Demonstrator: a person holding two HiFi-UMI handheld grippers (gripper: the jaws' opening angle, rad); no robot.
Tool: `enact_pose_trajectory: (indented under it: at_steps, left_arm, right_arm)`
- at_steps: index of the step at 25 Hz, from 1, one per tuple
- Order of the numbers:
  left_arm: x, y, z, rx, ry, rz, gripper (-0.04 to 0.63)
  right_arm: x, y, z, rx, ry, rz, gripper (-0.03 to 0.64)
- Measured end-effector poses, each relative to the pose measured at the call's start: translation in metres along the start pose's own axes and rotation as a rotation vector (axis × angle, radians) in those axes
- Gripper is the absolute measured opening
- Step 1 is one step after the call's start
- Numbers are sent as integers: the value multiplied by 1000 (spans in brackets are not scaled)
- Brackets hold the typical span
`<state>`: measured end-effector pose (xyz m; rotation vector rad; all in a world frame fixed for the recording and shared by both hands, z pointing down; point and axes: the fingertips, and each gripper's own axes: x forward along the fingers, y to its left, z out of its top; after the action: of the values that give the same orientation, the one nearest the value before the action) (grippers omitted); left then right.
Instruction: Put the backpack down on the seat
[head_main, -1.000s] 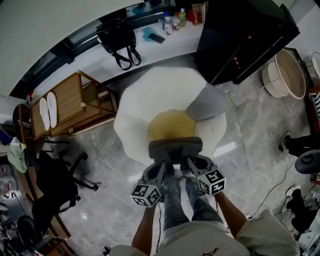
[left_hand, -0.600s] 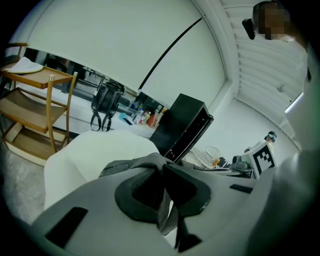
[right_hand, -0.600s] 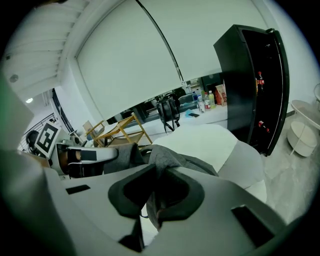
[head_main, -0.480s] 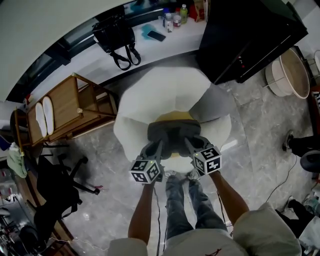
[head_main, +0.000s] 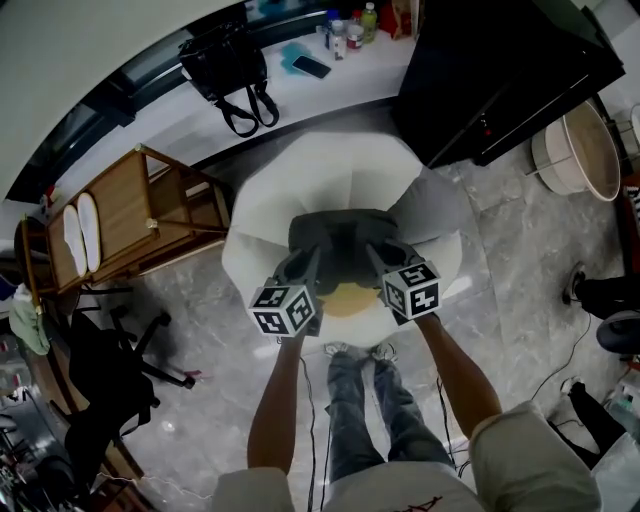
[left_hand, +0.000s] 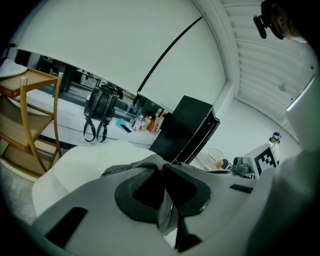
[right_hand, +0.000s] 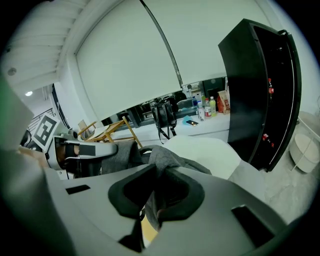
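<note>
A grey backpack (head_main: 340, 238) hangs between my two grippers over the yellow seat cushion (head_main: 347, 299) of a white round armchair (head_main: 305, 175). The left gripper (head_main: 306, 264) is shut on the backpack's left side. The right gripper (head_main: 379, 260) is shut on its right side. In the left gripper view grey fabric (left_hand: 150, 165) is pinched between the dark pads of the left gripper (left_hand: 167, 202). The right gripper view shows the same fabric (right_hand: 167, 160) clamped in the right gripper (right_hand: 155, 202). The backpack hides the back part of the cushion.
A grey pad (head_main: 425, 200) lies on the armchair's right arm. A wooden rack (head_main: 150, 210) stands left of the armchair, a black cabinet (head_main: 500, 70) at the right. A black bag (head_main: 225, 68) sits on the white counter behind. A black office chair (head_main: 100, 370) is at lower left.
Both grippers have carried the backpack forward, away from the person's legs and out over the armchair's seat. It now covers more of the yellow cushion.
</note>
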<state>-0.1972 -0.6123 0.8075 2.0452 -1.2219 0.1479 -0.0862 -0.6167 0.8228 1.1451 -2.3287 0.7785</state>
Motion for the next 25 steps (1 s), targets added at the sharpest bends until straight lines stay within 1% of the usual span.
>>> enact_pose_trajectory:
  at_steps: [6,10,12,15,16,18,19,22,25]
  left_arm:
    - [20,15,12,12,4,14,57]
    - [35,26,-10,30,48,-2,57]
    - [40,31,-25,24,78,-1,57]
    - [41,38,-39,9,103,35,83]
    - [40,41,-40,11,100,52,99]
    - [37,48,-39,17,88,87,150]
    - [36,51,-38,19,83,99,183]
    - [31,54,-38,23,77,108,192]
    - [25,47,-40,23,84,95,190]
  right_arm:
    - [22,-14,8,-40,12,-7,52]
    - [36,-27,-10,-10,44,-13,54]
    - [40,-35,-23,19,65,-31,62]
    - [42,-49,-35,29,92,-75,83]
    - [41,-54,-35,27,90,-96,113]
    - [37,-65,-31,33,68,-139,168]
    - [35,-70,-30,39,56,-155,177]
    - [30,-70,-33,40,54,-158,175]
    - [26,-56,-38,38,63,-128,130]
